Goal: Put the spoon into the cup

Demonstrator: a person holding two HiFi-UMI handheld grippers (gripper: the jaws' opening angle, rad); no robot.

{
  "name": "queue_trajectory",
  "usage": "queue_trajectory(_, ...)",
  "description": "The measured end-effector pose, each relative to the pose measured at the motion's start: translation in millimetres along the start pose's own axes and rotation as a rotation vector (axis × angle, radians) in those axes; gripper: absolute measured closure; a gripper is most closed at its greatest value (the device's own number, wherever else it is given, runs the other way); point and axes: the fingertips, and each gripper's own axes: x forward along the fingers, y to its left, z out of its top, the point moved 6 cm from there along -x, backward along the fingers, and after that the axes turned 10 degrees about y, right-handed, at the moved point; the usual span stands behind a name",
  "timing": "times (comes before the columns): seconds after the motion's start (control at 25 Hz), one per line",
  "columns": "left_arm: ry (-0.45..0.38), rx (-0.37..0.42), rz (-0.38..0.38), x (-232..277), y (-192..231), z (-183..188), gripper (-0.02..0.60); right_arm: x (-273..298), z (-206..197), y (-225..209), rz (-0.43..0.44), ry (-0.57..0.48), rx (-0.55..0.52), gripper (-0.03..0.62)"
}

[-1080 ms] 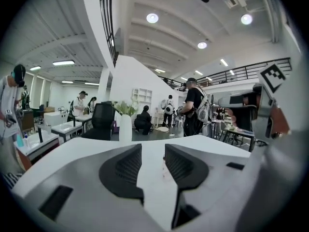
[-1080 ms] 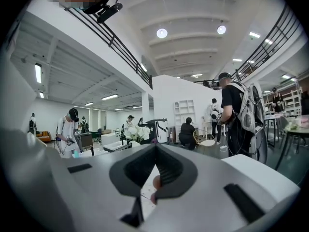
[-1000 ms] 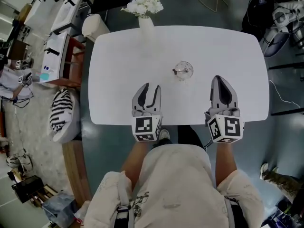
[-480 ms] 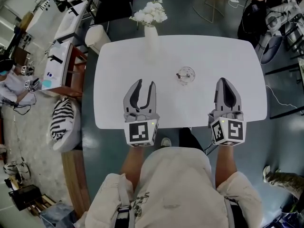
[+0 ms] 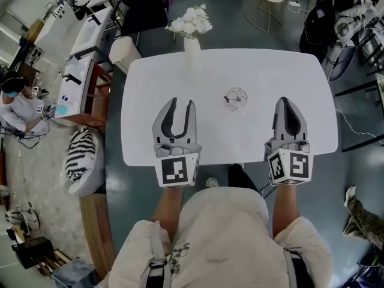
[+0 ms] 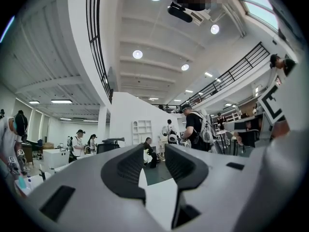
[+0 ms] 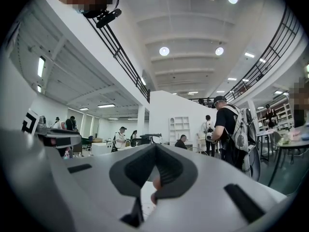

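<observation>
Both grippers hover over the near edge of the white table (image 5: 150,95), one on each side of the person's body. The left gripper (image 5: 179,105) has its two jaws spread well apart, and its own view confirms it: a clear gap between the dark pads (image 6: 126,167), nothing in there at all, only the hall and its ceiling lights beyond. Over on the other side, the right gripper (image 5: 286,101) has its jaws pressed together, tips meeting, and the right gripper view shows no object pinched between them.

And the cup (image 5: 236,96)? It's a clear glass, standing upright near the middle of the table, ahead of the grippers and between them, closer to the right one, touched by neither. Inside its rim sits a small dark shape, which looks to be the spoon (image 5: 230,99), though it's too small to make out in detail.

At the far edge of the table stands a white vase (image 5: 192,45) with white flowers (image 5: 191,21), well apart from the cup and both grippers.
</observation>
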Motion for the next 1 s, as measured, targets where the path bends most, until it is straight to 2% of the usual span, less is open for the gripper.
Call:
queue_trajectory(0.28,0.006,0.005,0.021,0,-3,-5,0.487,-1,-5,0,0.004,0.002,0.014,0.606)
queue_trajectory(0.44,0.018,-0.008,0.024,2,-4,-8,0.559,2,-3,-3,0.003,0.006,0.019,0.606)
queue_trajectory(0.52,0.010,-0.004,0.018,3,-5,-9,0.574,4,-3,-3,0.007,0.005,0.009,0.606)
queue_trajectory(1.0,0.002,-0.022,0.017,14,-15,-7,0.574,5,-4,-11,0.001,0.008,-0.031,0.606)
